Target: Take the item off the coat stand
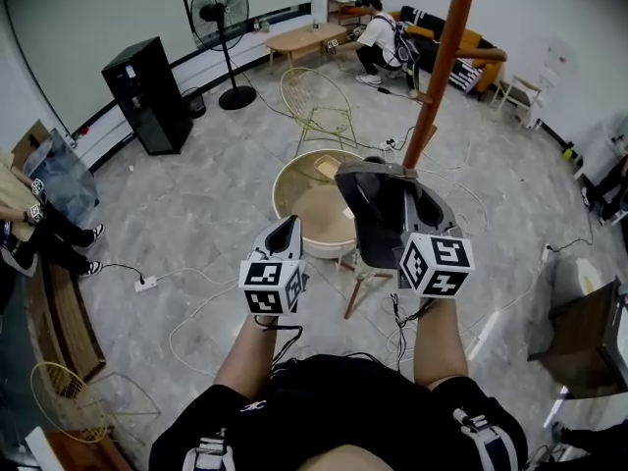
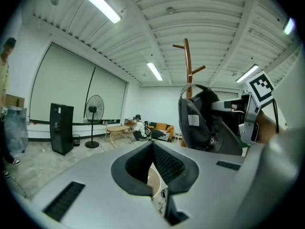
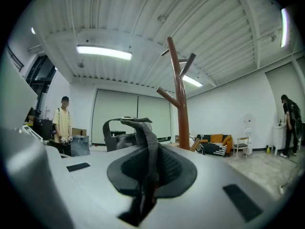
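Observation:
A dark grey backpack point(image 1: 381, 214) hangs off the tall brown coat stand point(image 1: 444, 62), a short way in front of its pole and over the round table. My right gripper point(image 1: 424, 207) is shut on the bag's grey strap point(image 3: 145, 142), which runs up between the pads to a loop above them. The bag's body point(image 3: 116, 133) hangs behind the strap, with the coat stand point(image 3: 180, 97) further back. My left gripper point(image 1: 287, 228) is shut and empty, a little left of the bag and lower. In the left gripper view point(image 2: 153, 148) the backpack point(image 2: 202, 123) hangs at the right.
A round wooden table point(image 1: 294, 204) stands right under the bag. Beyond it are a wire chair point(image 1: 319, 101), a standing fan point(image 1: 221, 18) and a black cabinet point(image 1: 147, 91). A person crouches by the sofa point(image 1: 378, 45); another stands at the left point(image 1: 34, 214). Cables lie across the floor.

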`<state>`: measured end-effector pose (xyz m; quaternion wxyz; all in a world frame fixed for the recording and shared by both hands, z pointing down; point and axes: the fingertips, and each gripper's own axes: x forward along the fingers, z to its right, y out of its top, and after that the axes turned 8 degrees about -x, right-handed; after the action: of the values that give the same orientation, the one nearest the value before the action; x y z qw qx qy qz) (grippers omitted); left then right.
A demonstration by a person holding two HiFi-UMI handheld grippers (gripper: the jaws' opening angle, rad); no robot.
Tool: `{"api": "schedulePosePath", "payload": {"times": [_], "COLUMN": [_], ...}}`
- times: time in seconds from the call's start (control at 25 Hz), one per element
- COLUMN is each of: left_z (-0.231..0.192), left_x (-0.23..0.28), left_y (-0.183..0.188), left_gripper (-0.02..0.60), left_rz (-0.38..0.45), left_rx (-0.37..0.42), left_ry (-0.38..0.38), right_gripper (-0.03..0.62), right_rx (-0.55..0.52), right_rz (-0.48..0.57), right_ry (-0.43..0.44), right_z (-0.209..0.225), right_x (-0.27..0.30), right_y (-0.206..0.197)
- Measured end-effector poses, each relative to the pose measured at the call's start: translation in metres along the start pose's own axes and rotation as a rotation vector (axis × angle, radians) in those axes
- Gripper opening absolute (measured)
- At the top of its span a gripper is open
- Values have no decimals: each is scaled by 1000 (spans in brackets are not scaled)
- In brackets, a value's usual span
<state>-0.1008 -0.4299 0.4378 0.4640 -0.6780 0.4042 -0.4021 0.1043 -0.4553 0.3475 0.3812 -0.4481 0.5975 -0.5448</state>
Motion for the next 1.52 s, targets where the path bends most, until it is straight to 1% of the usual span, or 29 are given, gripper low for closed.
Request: {"api": "schedulePosePath", "payload": {"times": [0.2,0.32,0.52,0.72,0.96,1.16,1.52], "left_z": [2,3,5,7,8,8,9], "left_x": [5,10,16,19,17,19,15], "left_y": [-5,-7,-9,-7,-7,-9,-9], "left_gripper": [12,12,12,12,12,12,12], "left_rz": [-10,-17,-23,-19,-18,-20,-14], "left_rx": [-3,-3,-2,3,6,3,-3], "left_ry": [-9,-16,-20,-25,-27,-24,-21], "right_gripper": [32,32,29,29,29,29,29], "right_rx": [63,96,119,126,154,142,138], "right_rz": [-59,-68,-83,-78,-80,-86,-88], "right_ry": [-23,-52,-90,-110,-105,-90,-95], "right_z": [1,3,8,11,12,11,12], "right_x": [2,2,4,3,2,4,-2], "right_y": [-39,-58,-81,-85,-86,-89,-89]}}
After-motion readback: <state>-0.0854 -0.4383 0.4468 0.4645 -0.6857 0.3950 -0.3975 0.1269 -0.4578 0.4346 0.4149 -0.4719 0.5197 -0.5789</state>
